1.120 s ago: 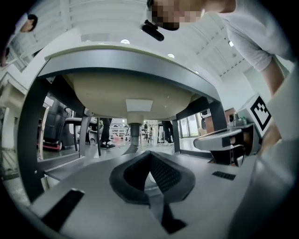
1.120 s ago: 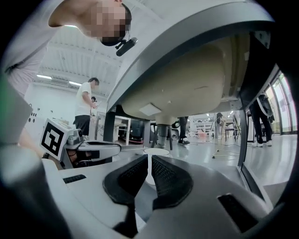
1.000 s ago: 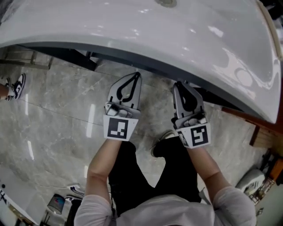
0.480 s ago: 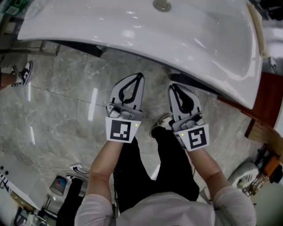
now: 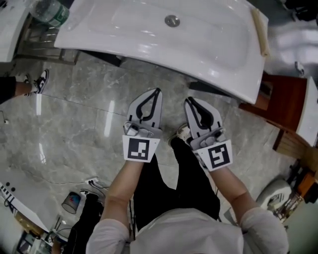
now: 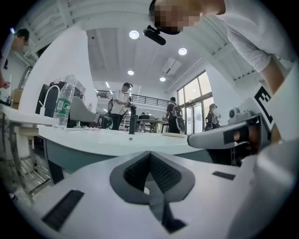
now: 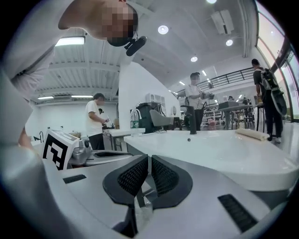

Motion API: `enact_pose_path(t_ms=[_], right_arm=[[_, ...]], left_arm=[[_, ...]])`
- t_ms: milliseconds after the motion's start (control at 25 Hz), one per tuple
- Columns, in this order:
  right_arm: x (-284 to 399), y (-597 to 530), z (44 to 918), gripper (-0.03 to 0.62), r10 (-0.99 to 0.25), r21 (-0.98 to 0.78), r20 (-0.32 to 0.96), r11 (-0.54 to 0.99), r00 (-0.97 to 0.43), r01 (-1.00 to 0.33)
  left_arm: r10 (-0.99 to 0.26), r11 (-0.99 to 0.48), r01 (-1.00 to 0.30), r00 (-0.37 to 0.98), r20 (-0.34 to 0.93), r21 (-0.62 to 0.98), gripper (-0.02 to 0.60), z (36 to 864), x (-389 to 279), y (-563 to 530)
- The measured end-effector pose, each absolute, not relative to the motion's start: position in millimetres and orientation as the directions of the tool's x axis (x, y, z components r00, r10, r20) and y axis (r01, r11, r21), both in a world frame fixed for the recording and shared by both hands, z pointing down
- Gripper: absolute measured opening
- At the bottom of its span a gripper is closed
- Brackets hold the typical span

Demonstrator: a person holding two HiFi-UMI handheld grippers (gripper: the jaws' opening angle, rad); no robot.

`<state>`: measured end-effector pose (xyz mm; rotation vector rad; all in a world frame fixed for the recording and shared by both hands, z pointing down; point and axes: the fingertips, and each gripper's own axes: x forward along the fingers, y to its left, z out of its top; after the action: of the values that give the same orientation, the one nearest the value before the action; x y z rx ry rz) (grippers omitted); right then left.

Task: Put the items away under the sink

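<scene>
Just short of the sink (image 5: 149, 49), at about rim height: left gripper (image 5: 157, 92) and right gripper (image 5: 188, 100) side by side, both clamped shut on nothing. Nothing in hand to stow yet. Well apart from either gripper: clear bottle (image 5: 48, 11) upright on the neighbouring worktop (image 5: 10, 25) to the left, beige roll (image 5: 260, 32) lying along the sink's right rim; probably the things to put away. Needs the jaws opened before any reach. Otherwise risks shoving instead of grasping: toppling the tall, light bottle, or pushing the roll off the rim onto the floor (image 5: 74, 114). Risks a slip or swing too, with a pinch set too high or too light on smooth plastic. Risks a knock against the basin's overhanging front edge on the way down to the space beneath, hardly shown from above.
</scene>
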<state>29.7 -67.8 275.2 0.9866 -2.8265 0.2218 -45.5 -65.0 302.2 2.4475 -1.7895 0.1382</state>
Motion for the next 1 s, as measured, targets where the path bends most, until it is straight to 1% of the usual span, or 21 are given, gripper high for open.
enact_pose_path(t_ms=[160, 440, 600, 800, 1000], right_arm=[[42, -60, 214, 0.048, -0.626, -0.082, 0.145, 0.765, -0.767, -0.639], [77, -47, 129, 0.048, -0.638, -0.051, 0.100, 0.763, -0.763, -0.644], [98, -35, 97, 0.048, -0.642, -0.036, 0.108, 0.760, -0.759, -0.649], [90, -19, 70, 0.048, -0.631, -0.018, 0.080, 0.773, -0.772, -0.634], [93, -8, 35, 0.046, -0.613, -0.005, 0.032, 0.790, -0.789, -0.613]], left_arm=[[-0.959, -0.251, -0.960, 0.265, 0.103, 0.127, 0.002, 246, -43, -51], [-0.965, -0.239, -0.968, 0.246, 0.092, 0.078, 0.002, 162, -34, -33], [-0.962, -0.254, -0.965, 0.259, 0.083, 0.070, 0.002, 123, -23, -19], [-0.962, -0.267, -0.960, 0.271, 0.044, 0.089, 0.002, 86, -29, -3], [-0.969, -0.240, -0.968, 0.243, 0.040, 0.075, 0.002, 55, -33, 13]])
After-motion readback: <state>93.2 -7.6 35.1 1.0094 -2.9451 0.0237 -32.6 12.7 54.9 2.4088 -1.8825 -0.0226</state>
